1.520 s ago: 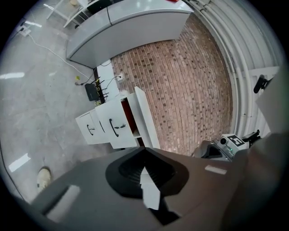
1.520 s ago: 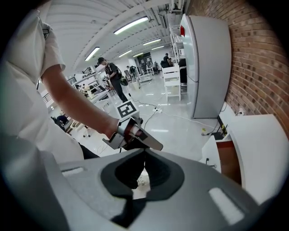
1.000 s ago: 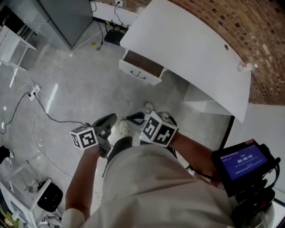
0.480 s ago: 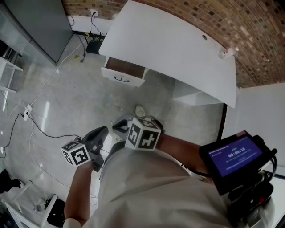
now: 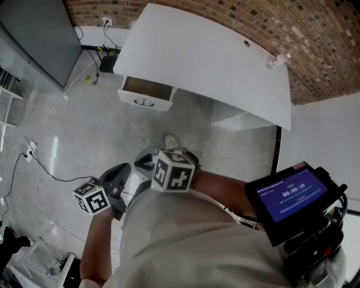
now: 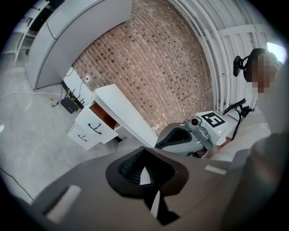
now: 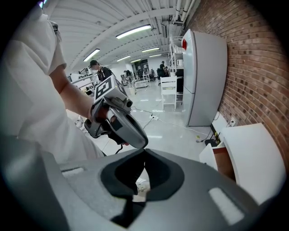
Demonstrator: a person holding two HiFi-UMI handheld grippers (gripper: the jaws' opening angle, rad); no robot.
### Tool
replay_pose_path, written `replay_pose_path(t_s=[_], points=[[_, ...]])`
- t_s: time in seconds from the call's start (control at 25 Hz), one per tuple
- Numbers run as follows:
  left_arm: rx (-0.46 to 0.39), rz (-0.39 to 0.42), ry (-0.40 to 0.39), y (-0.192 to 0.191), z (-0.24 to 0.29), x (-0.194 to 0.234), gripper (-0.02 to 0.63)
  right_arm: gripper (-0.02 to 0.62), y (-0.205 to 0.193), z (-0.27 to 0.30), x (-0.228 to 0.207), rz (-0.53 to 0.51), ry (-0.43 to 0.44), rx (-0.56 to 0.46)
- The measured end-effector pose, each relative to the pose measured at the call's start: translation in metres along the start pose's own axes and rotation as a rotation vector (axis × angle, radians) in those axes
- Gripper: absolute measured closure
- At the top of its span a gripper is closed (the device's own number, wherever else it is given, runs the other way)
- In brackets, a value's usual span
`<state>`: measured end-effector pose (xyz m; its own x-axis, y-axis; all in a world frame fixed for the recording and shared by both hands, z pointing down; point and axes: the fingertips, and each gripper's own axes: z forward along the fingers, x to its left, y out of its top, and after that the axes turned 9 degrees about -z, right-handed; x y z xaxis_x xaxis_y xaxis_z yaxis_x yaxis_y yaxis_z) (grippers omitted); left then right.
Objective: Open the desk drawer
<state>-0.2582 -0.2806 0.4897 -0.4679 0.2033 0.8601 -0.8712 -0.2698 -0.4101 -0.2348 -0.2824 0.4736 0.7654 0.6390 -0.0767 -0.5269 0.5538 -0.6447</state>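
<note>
This looks to me like a big open lab or workshop hall rather than a home. A bare brick wall (image 5: 315,34) runs along one side, the floor (image 5: 84,135) is polished grey concrete, and loose cables (image 7: 179,125) trail across it to a power strip (image 7: 155,117). Overhead, long strip lights (image 7: 133,31) hang under a white ceiling with exposed pipes (image 7: 180,13). A plain white bench (image 5: 208,62) with one drawer (image 5: 145,93) pulled out stands against the brick, near a tall grey cabinet (image 7: 205,76). Farther back, people (image 7: 100,70) stand among white racks and workstations.
</note>
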Motion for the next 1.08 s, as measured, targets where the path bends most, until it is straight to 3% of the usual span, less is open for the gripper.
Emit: replay_pose_path(t_s=[0.8, 1.08], points=[[0.075, 0.015, -0.020, -0.021, 0.044, -0.003, 0.604, 0.592, -0.029, -0.021, -0.004, 0.026, -0.062, -0.009], [0.100, 0.003, -0.022, -0.007, 0.049, -0.001, 0.604, 0.592, -0.024, -0.024, -0.019, 0.044, -0.078, -0.006]])
